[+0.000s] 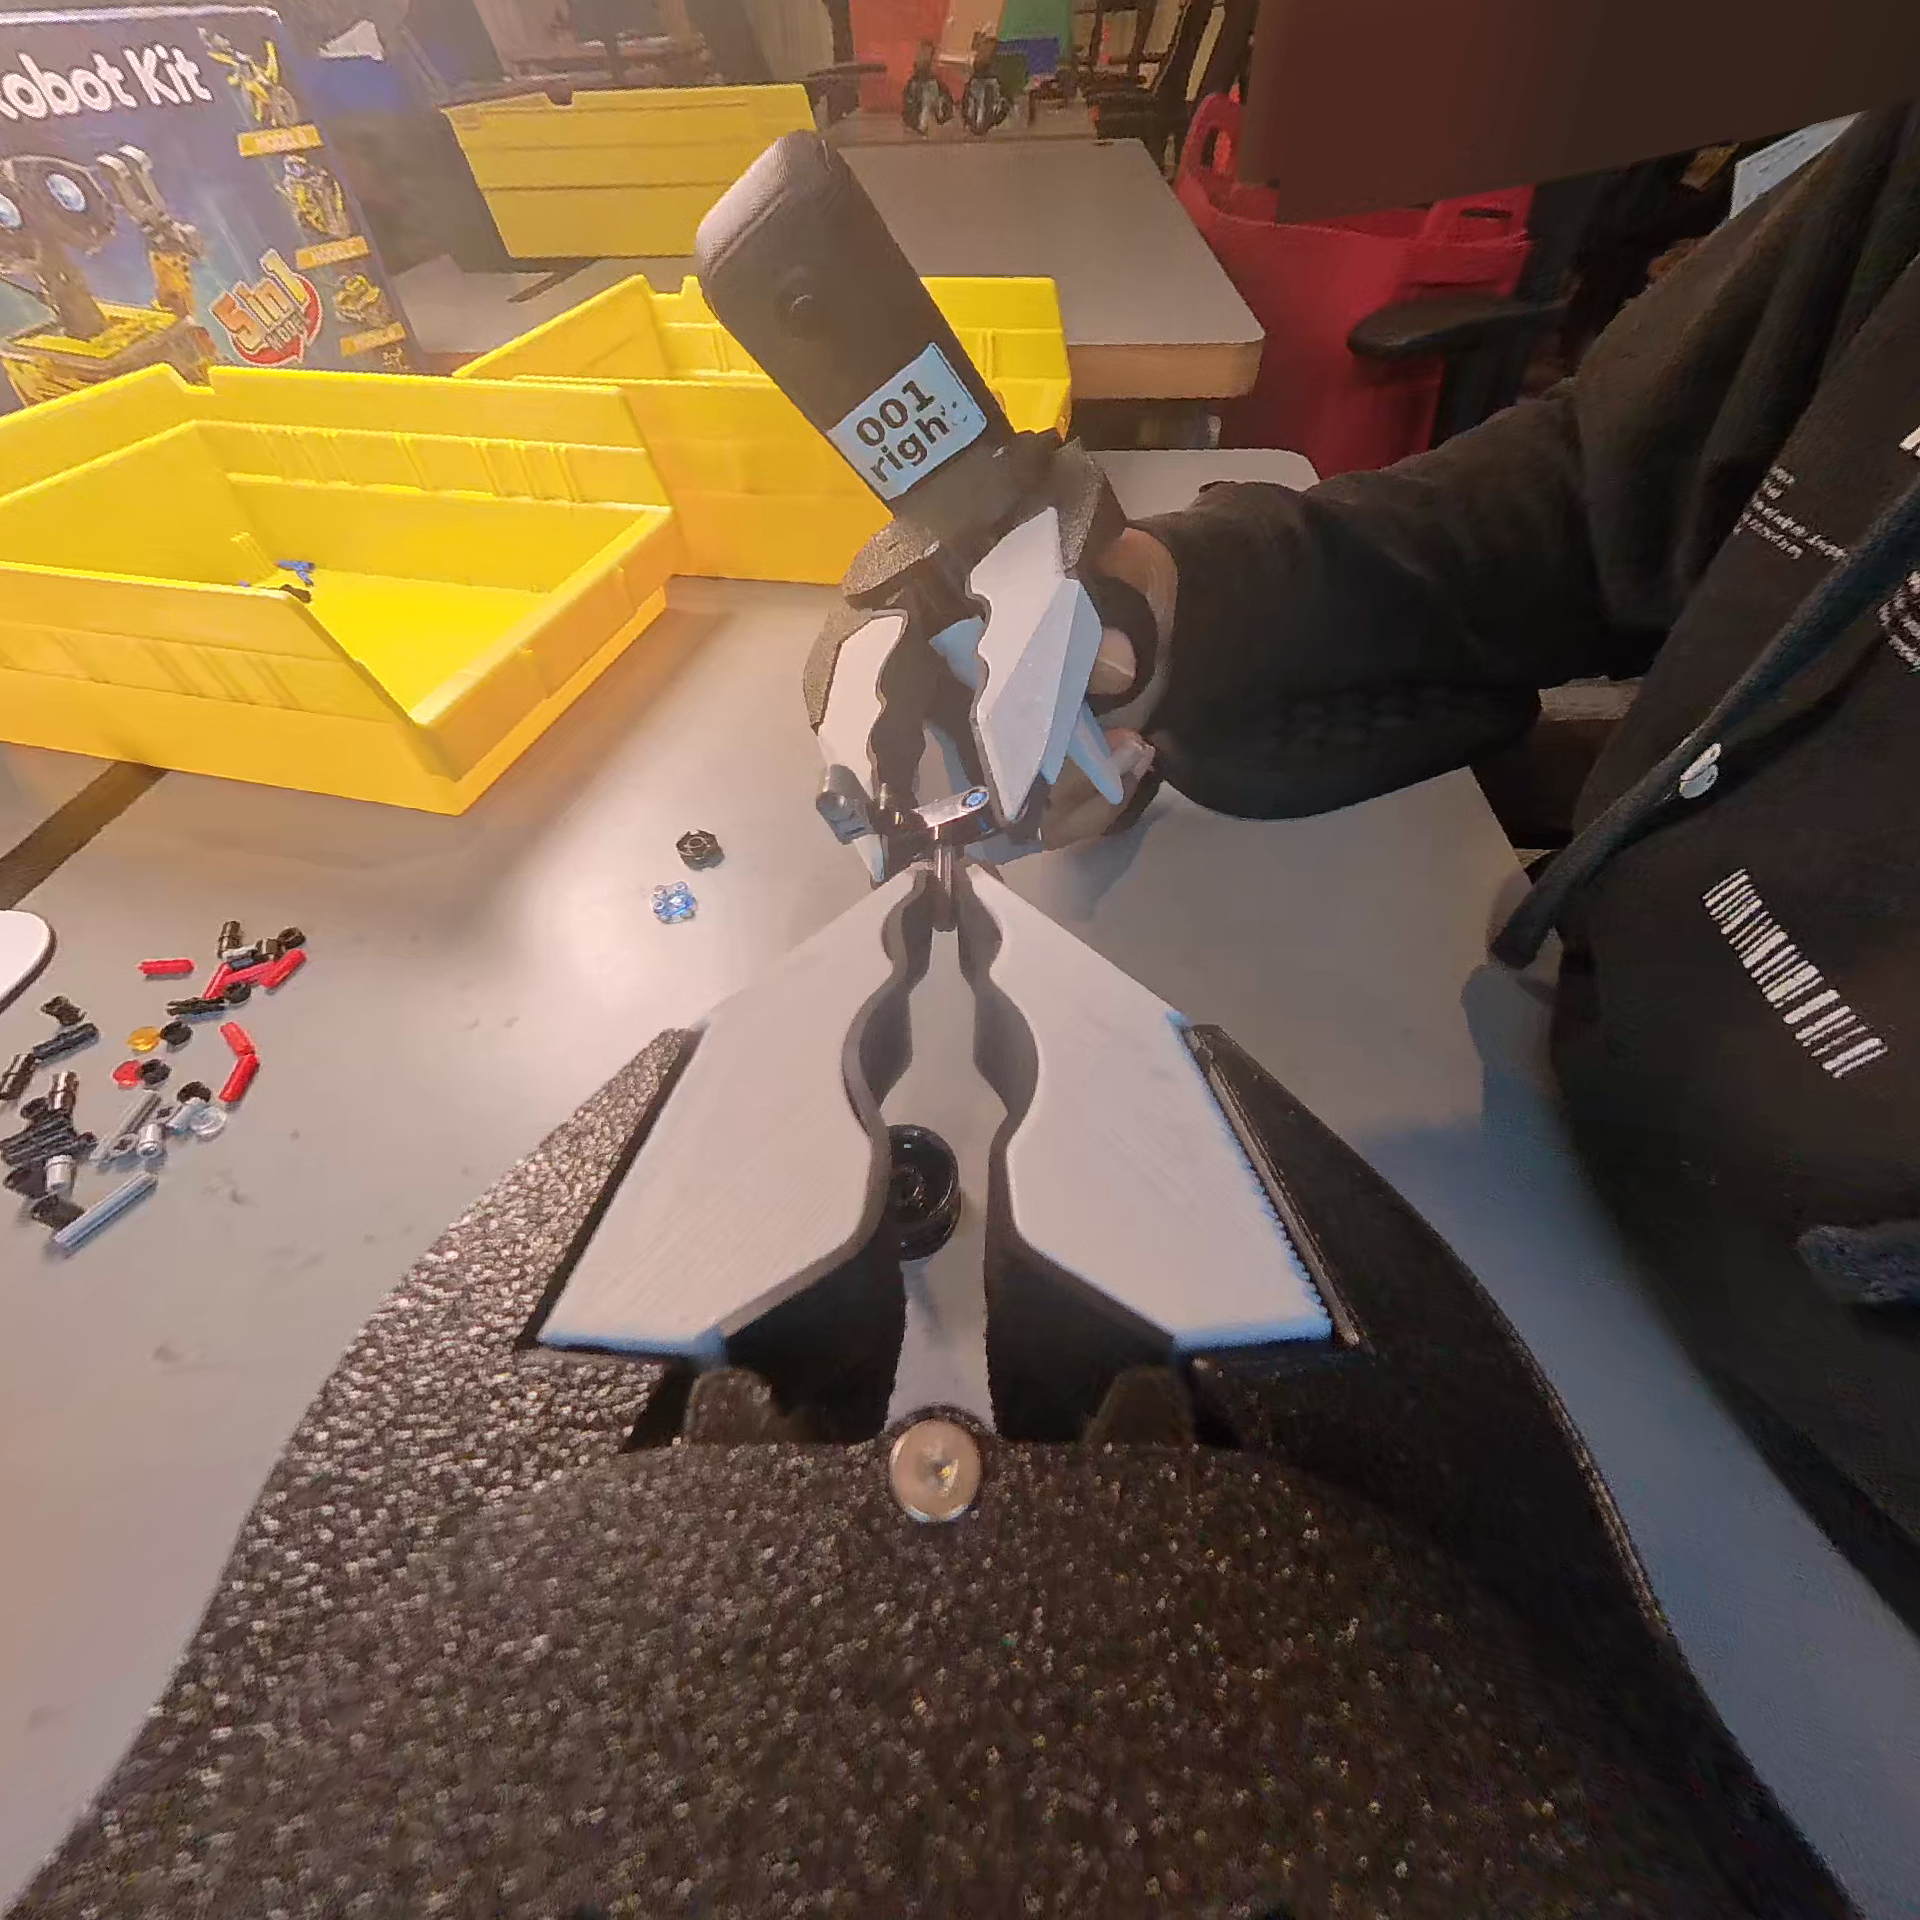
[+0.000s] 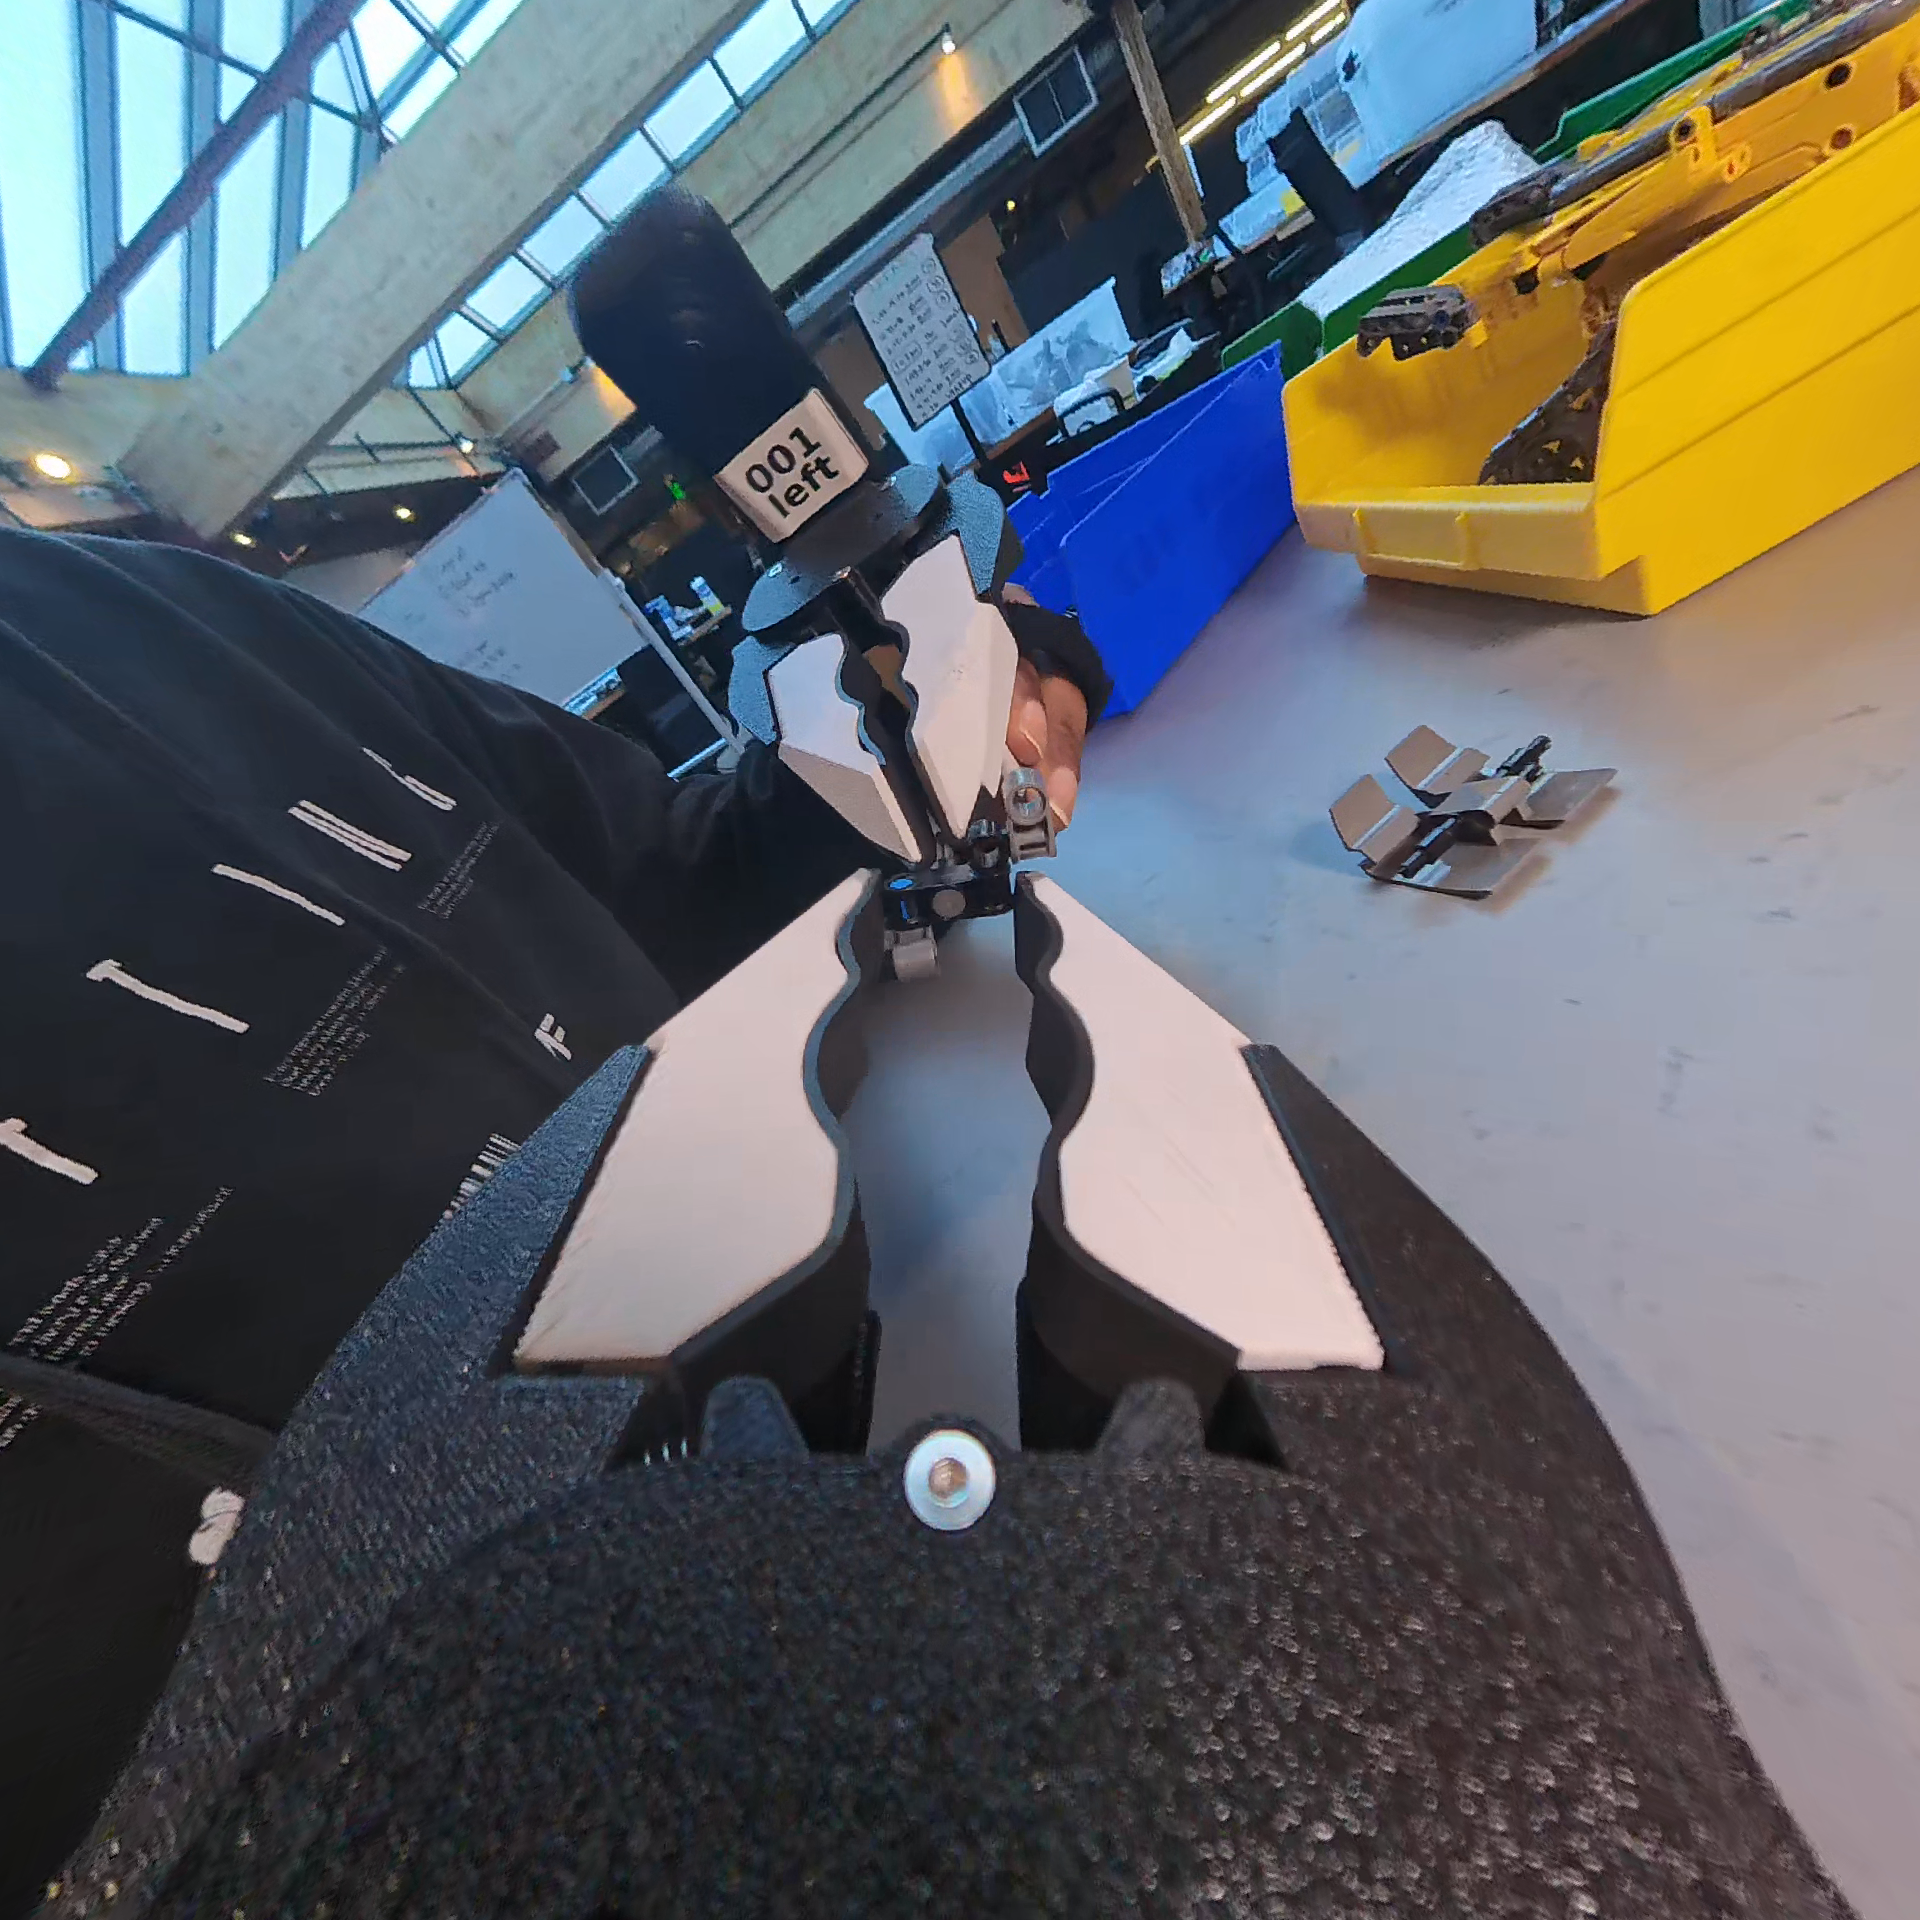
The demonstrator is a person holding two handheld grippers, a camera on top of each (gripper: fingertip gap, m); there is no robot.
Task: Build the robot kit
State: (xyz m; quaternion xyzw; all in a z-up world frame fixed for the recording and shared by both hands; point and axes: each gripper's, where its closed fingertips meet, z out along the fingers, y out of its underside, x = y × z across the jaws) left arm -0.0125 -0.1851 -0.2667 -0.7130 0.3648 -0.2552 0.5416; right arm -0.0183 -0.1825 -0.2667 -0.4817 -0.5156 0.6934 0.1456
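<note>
A small black and grey brick assembly (image 1: 940, 816) with a blue pin is held between both grippers above the grey table (image 1: 468, 1091). My left gripper (image 1: 943, 888) is shut on a thin black pin that hangs from the assembly. My right gripper (image 1: 935, 836) points down from above and grips the assembly's body. In the right wrist view my right gripper (image 2: 943, 896) is shut on the assembly (image 2: 951, 902), and the left gripper (image 2: 940, 847) meets it from the far side. A grey connector (image 2: 1029, 805) sticks up from the assembly.
A black wheel (image 1: 920, 1195) lies on the table under my left gripper. A black gear (image 1: 698, 847), a blue piece (image 1: 672, 899) and loose parts (image 1: 135, 1060) lie left. Yellow bins (image 1: 312, 623) and a kit box (image 1: 156, 208) stand behind. A grey paddle piece (image 2: 1465, 821), yellow bin (image 2: 1662, 499) and blue bin (image 2: 1164, 520) are right. The tips of both grippers are at nearly the same place. The blue piece (image 1: 672, 899) sits 15 centimetres or so from the ends of my right fingers.
</note>
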